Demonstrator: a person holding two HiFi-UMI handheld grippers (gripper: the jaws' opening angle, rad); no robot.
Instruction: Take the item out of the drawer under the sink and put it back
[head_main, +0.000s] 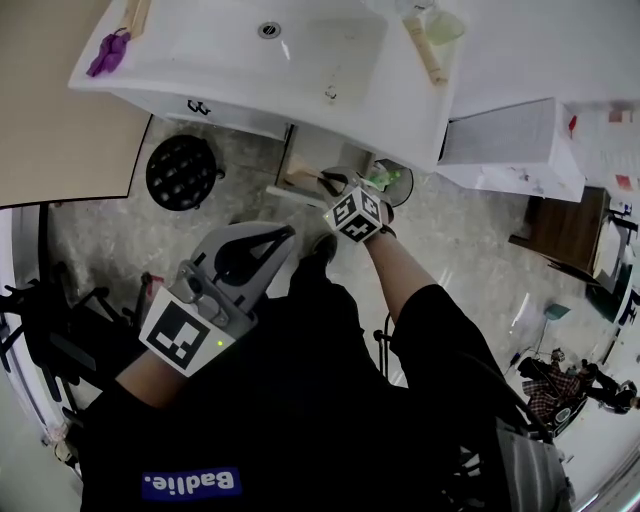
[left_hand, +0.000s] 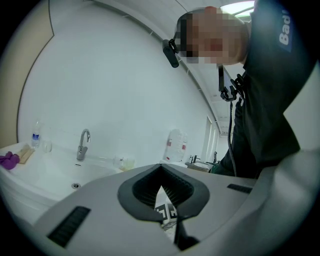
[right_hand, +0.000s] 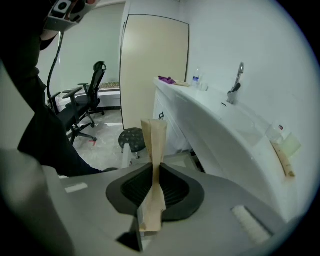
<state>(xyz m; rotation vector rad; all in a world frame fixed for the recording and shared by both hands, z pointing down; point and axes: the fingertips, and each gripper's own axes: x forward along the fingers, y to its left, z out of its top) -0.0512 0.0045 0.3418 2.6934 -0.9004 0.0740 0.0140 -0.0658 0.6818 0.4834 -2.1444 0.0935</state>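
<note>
In the right gripper view my right gripper (right_hand: 155, 169) is shut on a folded tan paper packet (right_hand: 154, 142), which stands up between the jaws. From the head view that gripper (head_main: 350, 200) sits low in front of the white sink (head_main: 250, 60), by the open drawer (head_main: 300, 177) beneath it; the packet is hidden there. My left gripper (head_main: 285, 235) hangs back near my body. Its jaws meet at the tips, with nothing between them (left_hand: 161, 169). Through the slit behind those tips I see the right gripper's marker cube (left_hand: 165, 212).
A black round stool (head_main: 182, 170) stands on the floor left of the drawer. A white cabinet (head_main: 510, 145) adjoins the sink on the right. A purple item (head_main: 108, 52) and bottles rest on the sink rim. An office chair (right_hand: 87, 105) and a beige door (right_hand: 150, 75) are further off.
</note>
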